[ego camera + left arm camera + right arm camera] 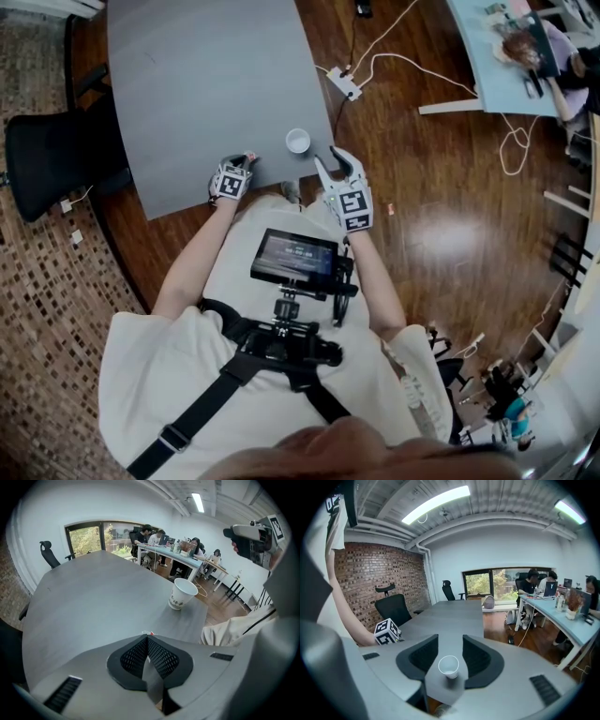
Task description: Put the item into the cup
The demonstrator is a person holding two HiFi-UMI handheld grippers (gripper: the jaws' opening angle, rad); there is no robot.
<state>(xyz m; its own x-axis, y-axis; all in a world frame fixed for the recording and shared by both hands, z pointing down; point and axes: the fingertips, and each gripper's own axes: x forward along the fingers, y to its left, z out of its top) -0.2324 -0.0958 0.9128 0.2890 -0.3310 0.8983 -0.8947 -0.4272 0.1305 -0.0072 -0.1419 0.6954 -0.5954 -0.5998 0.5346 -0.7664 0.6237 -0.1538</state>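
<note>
A white paper cup point(298, 141) stands upright near the front right corner of the grey table point(206, 84). My left gripper point(248, 158) is over the table's front edge, left of the cup, pointing steeply down. In the left gripper view its jaws point(147, 637) are pressed together, and a small red and white item point(149, 633) peeks out at their tips, most of it hidden. The cup point(182, 593) lies beyond them to the right. My right gripper point(328, 157) hangs open just right of the cup, with the cup point(449, 666) seen between its jaws, farther off.
A black office chair point(56, 155) stands left of the table. A power strip point(344, 82) and white cables lie on the wooden floor to the right. People sit at a light blue desk point(487, 56) at the back right.
</note>
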